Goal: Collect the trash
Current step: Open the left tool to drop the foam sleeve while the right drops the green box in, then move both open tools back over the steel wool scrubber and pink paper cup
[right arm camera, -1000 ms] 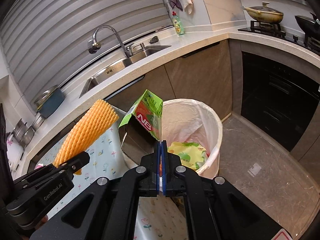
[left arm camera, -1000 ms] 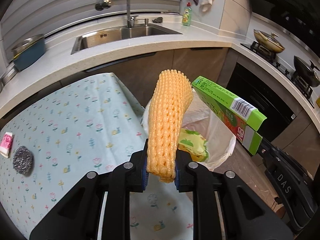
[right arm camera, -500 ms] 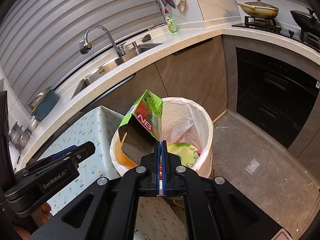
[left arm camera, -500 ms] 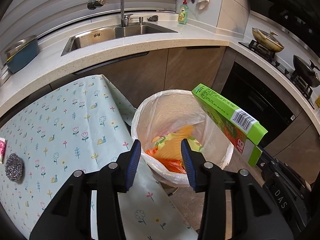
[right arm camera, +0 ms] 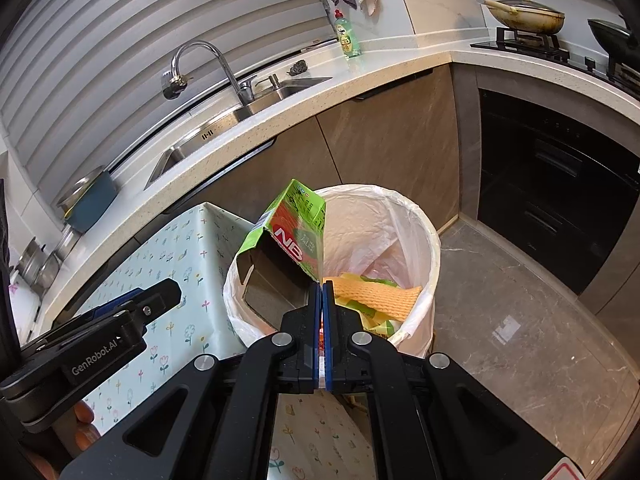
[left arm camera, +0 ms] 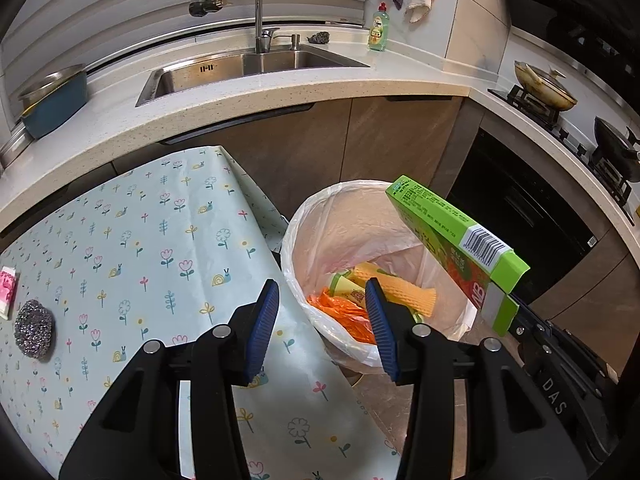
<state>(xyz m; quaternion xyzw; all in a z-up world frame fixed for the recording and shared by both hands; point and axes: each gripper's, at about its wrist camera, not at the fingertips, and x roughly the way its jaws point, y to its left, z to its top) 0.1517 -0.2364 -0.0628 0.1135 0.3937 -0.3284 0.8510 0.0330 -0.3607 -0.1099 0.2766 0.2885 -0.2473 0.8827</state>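
Trash bin (left arm camera: 400, 216) holds the foam net (left arm camera: 400, 290); left gripper (left arm camera: 322, 324), jaws just opened, stands empty, right gripper (right arm camera: 322, 320) clamps the green carton (right arm camera: 298, 232) above it, release judged next.

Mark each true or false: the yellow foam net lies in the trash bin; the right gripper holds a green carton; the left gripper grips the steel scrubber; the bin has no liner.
1. The yellow foam net lies in the trash bin. True.
2. The right gripper holds a green carton. True.
3. The left gripper grips the steel scrubber. False: its jaws are open and empty; the scrubber lies on the tablecloth.
4. The bin has no liner. False: a white plastic bag lines it.
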